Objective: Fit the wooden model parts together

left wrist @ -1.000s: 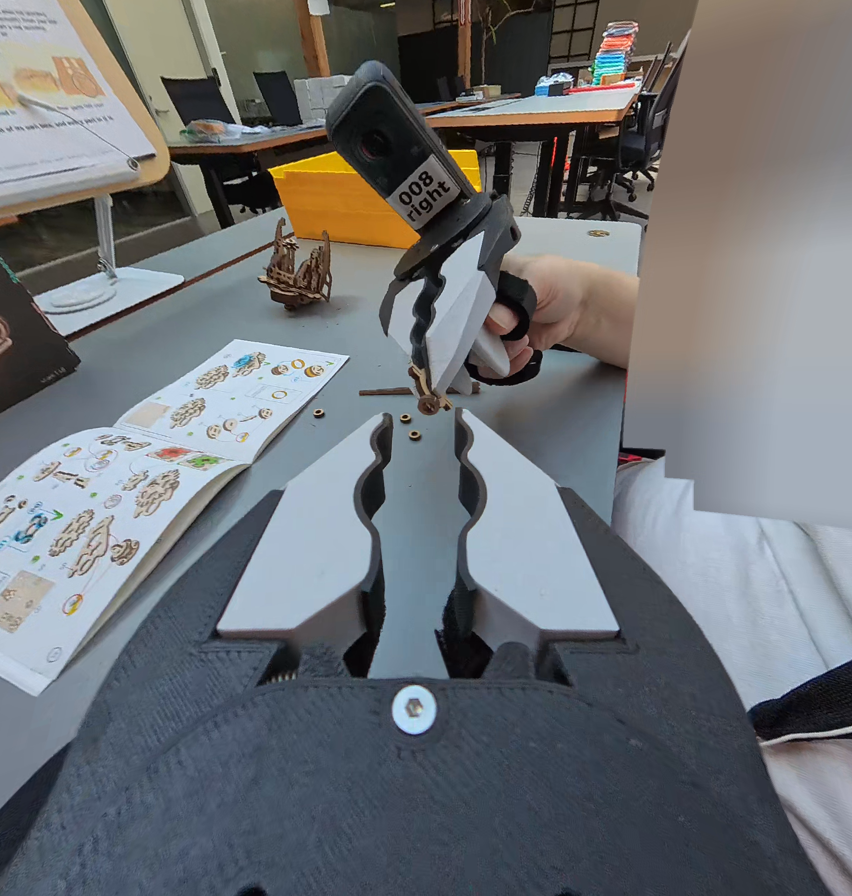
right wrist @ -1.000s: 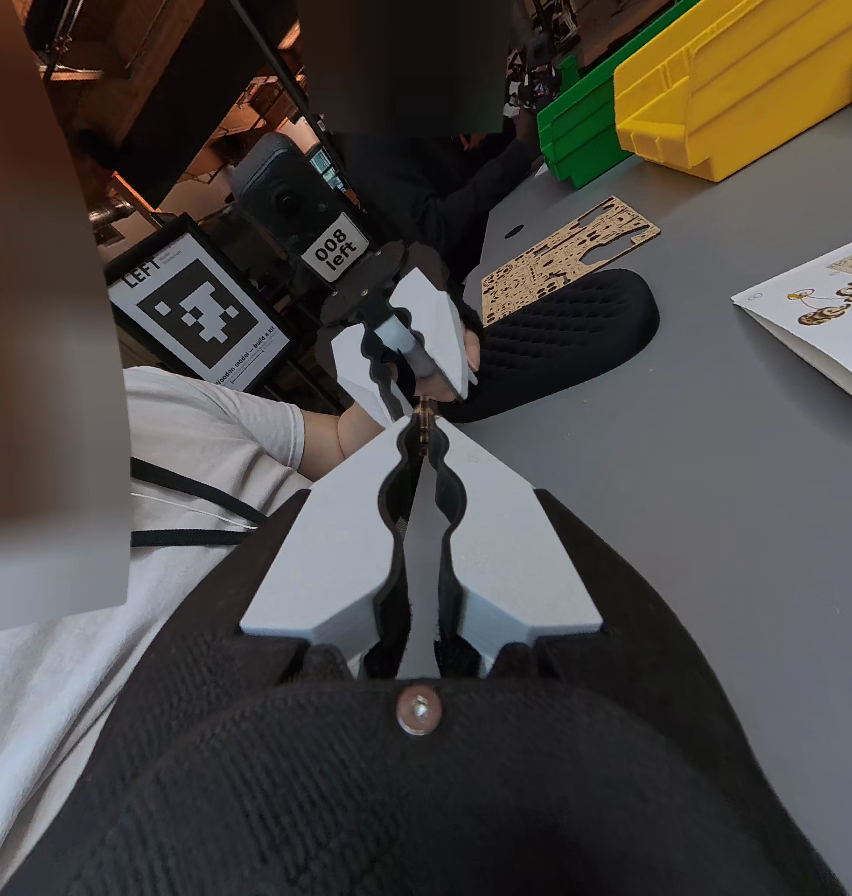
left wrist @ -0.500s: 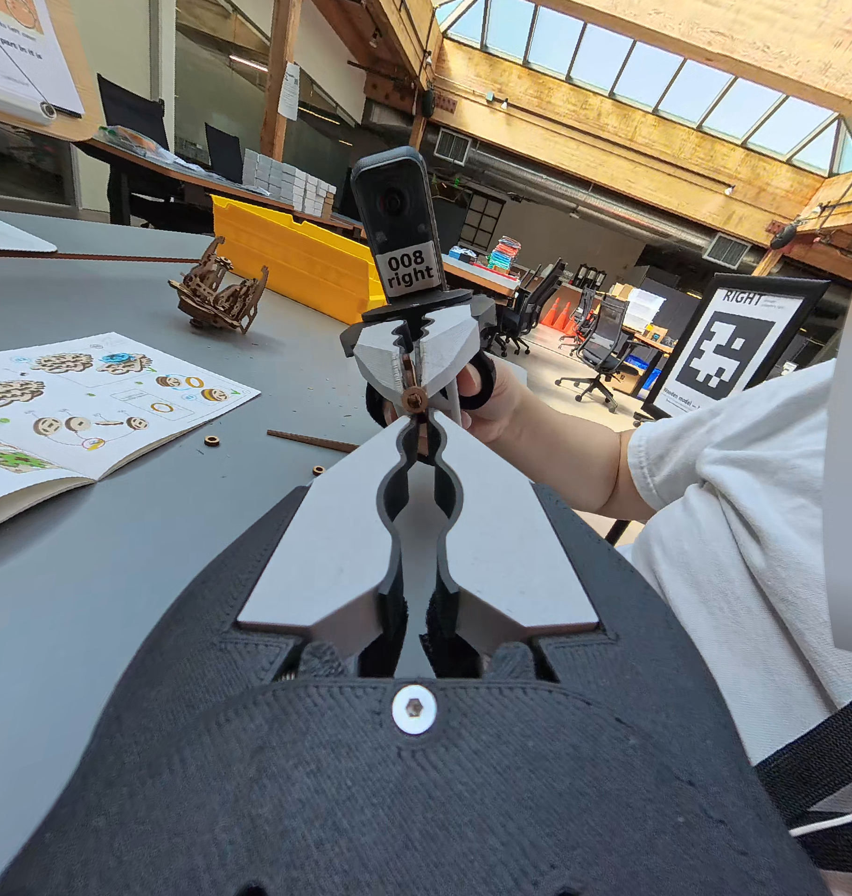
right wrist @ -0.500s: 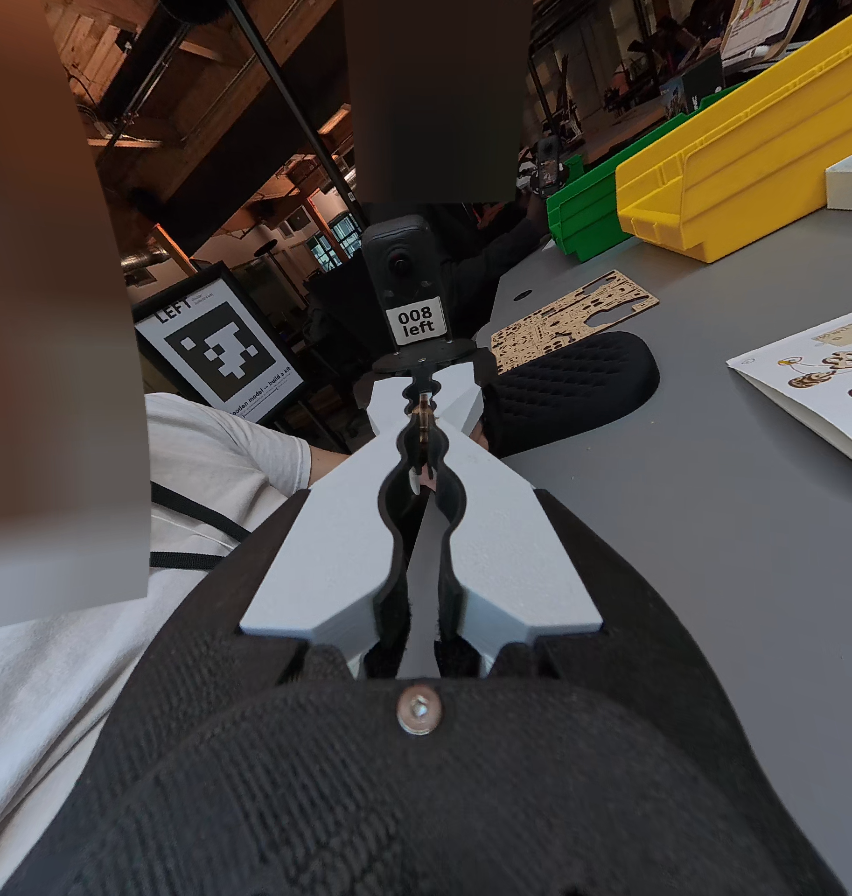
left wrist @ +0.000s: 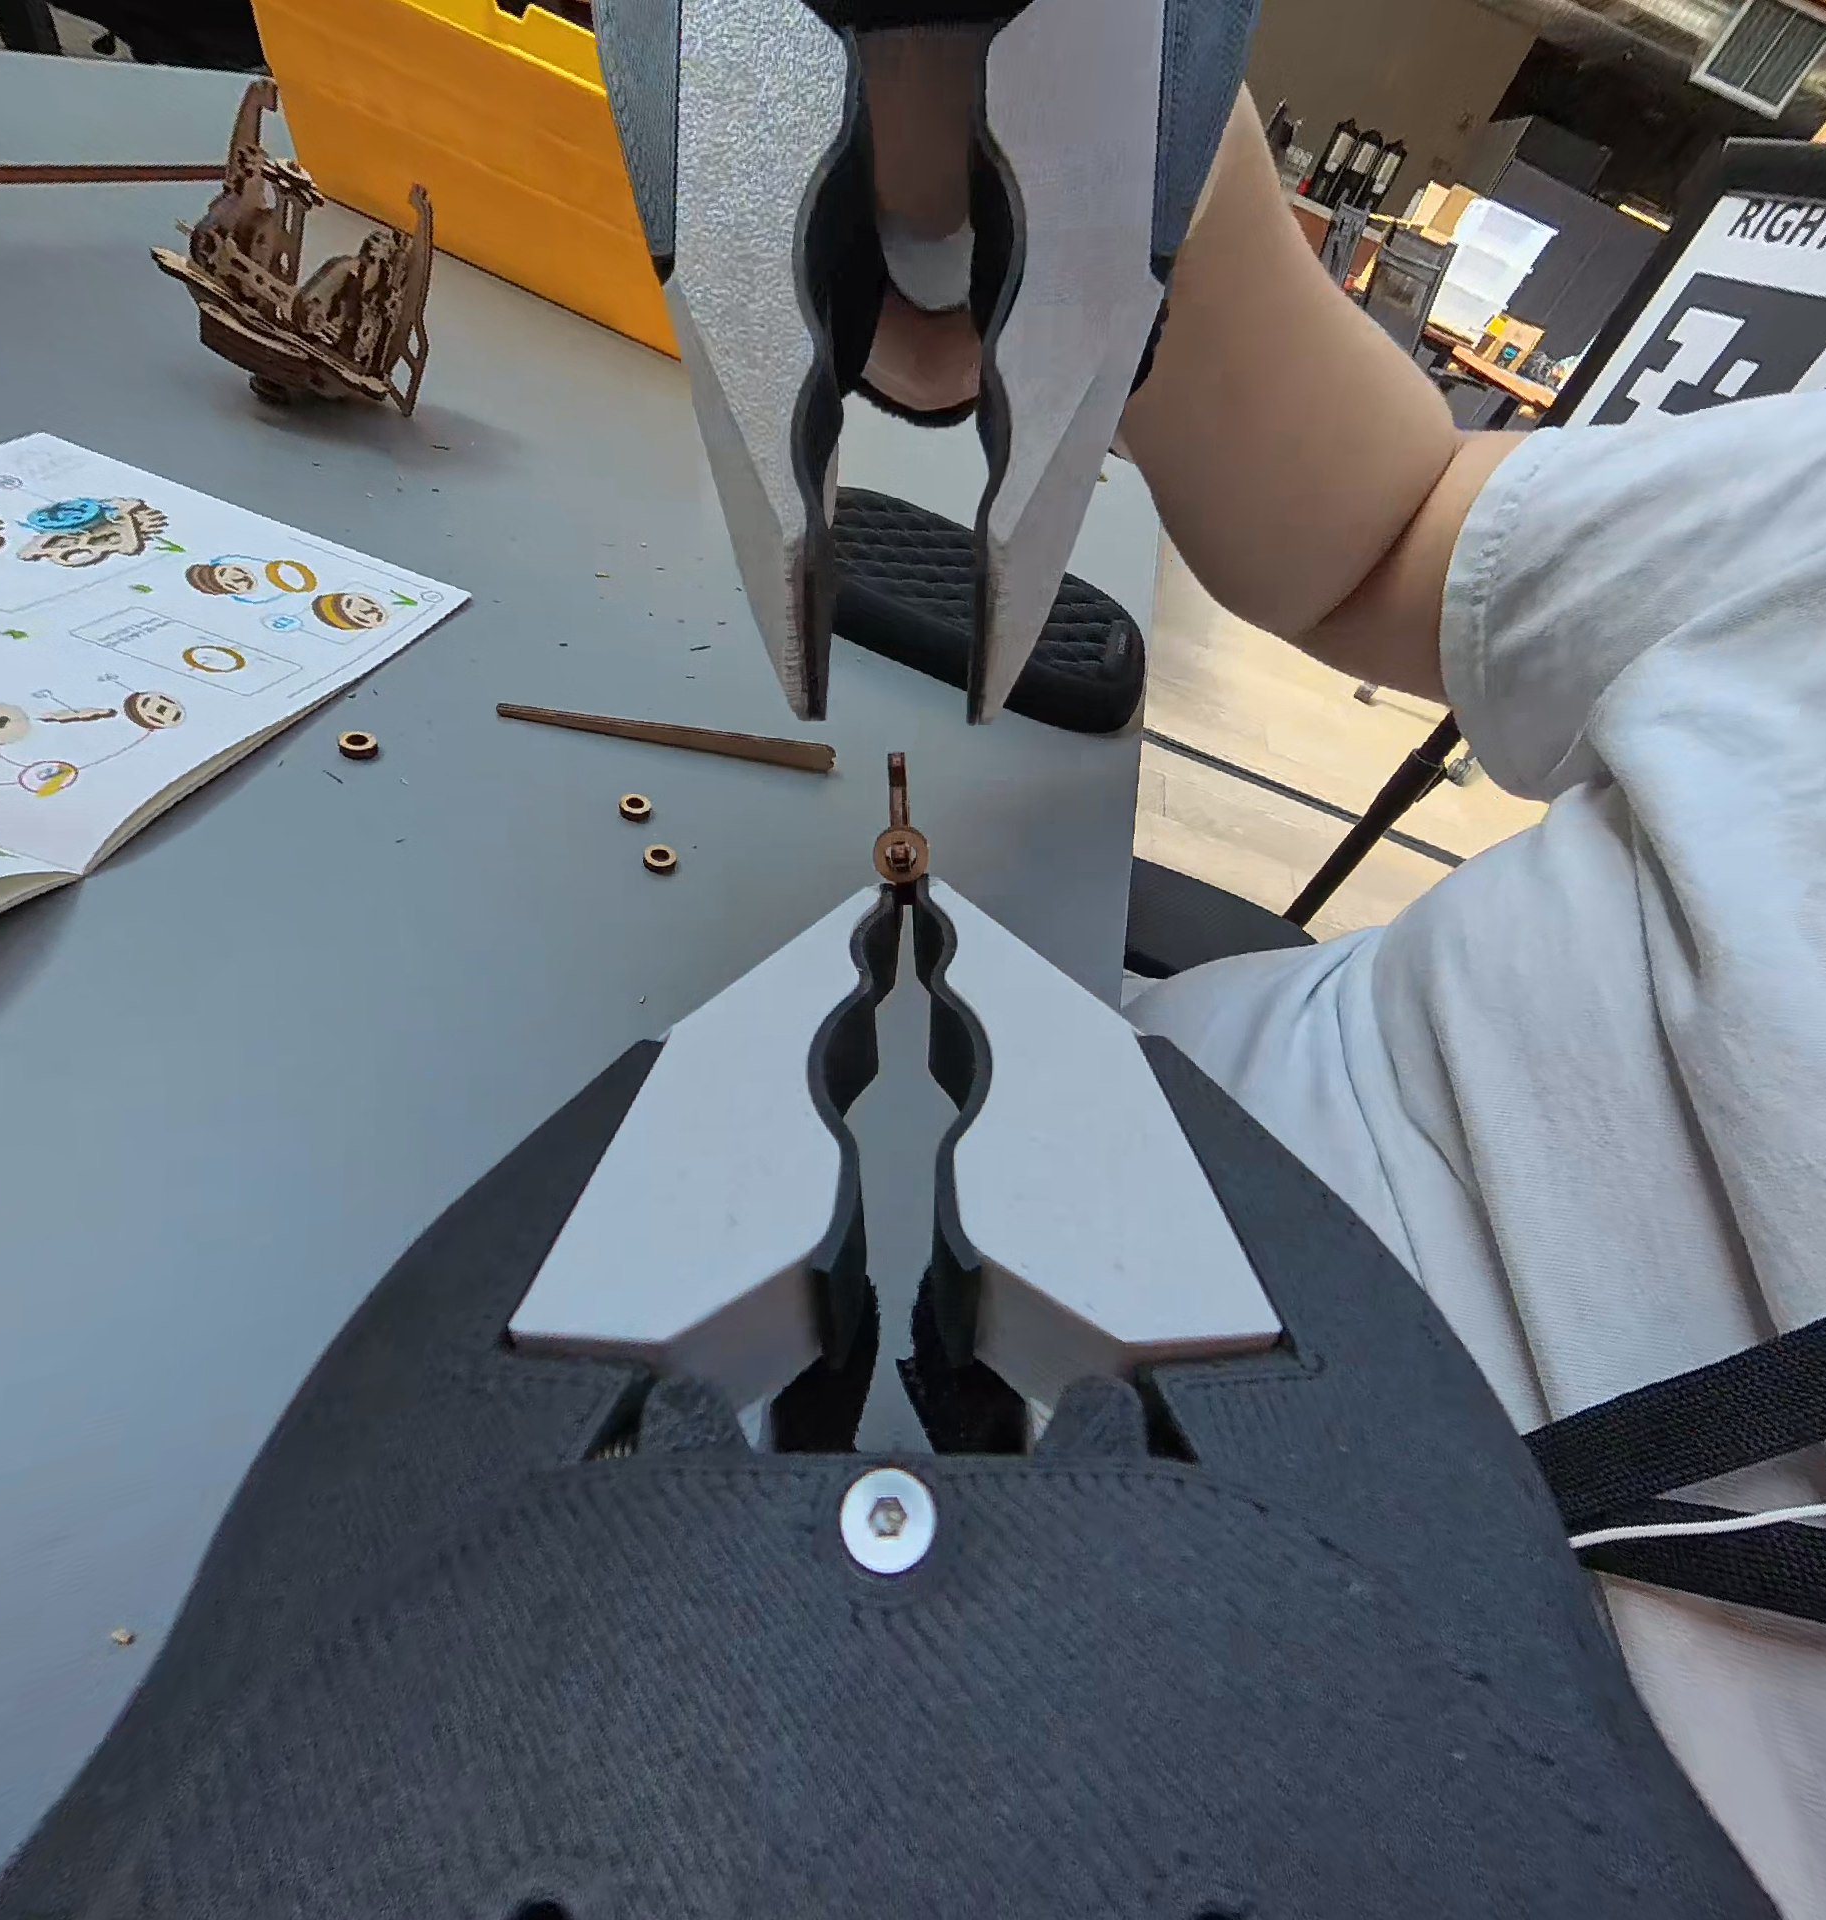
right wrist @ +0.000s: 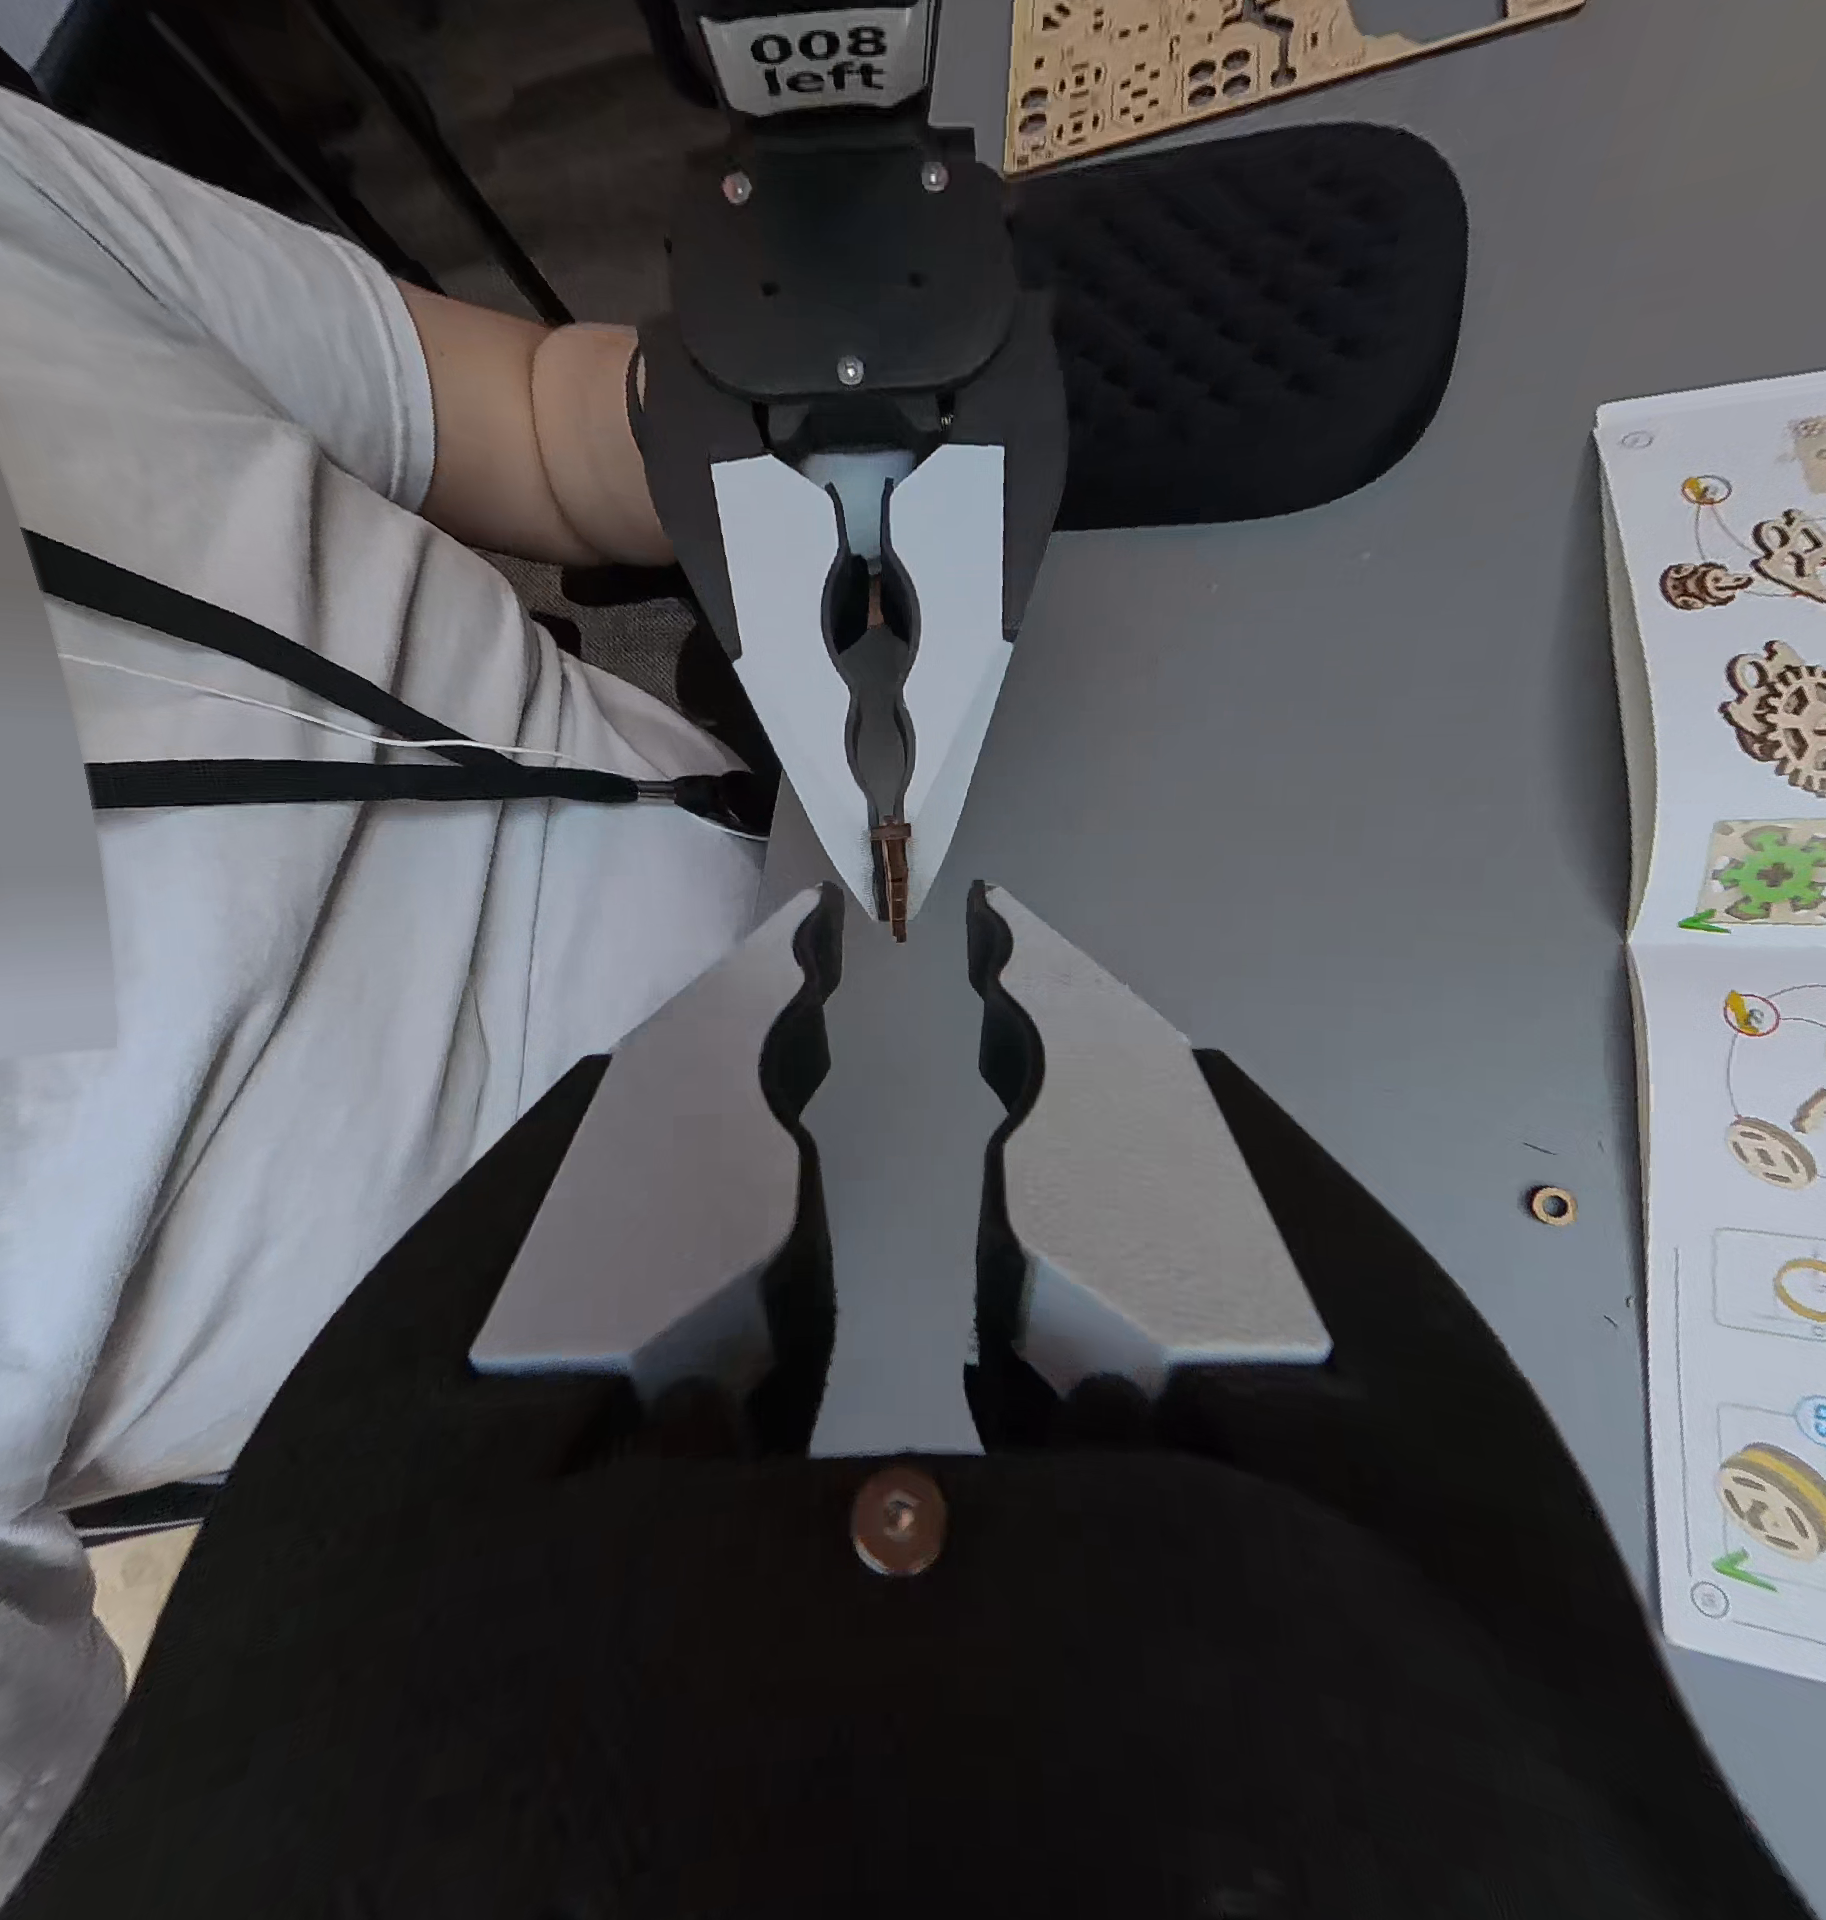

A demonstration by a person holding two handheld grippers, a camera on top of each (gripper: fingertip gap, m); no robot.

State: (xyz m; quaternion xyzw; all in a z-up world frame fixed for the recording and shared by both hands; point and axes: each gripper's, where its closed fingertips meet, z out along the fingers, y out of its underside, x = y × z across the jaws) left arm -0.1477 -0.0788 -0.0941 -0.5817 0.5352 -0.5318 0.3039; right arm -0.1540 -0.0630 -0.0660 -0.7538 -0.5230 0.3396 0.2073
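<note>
The right tool (left wrist: 893,717) has let go and now hangs with its jaws parted just above the small wooden axle piece (left wrist: 901,831), which the left tool (left wrist: 901,902) pinches above the bench (left wrist: 265,1039), so the handover looks complete.

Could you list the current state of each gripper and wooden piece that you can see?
Left gripper: shut on the small wooden part.
Right gripper: open, empty.
Wooden stick: lying flat on the table.
Three wooden rings: loose on the table.
Wooden model: assembled, standing.
Instruction booklet: open.
</note>
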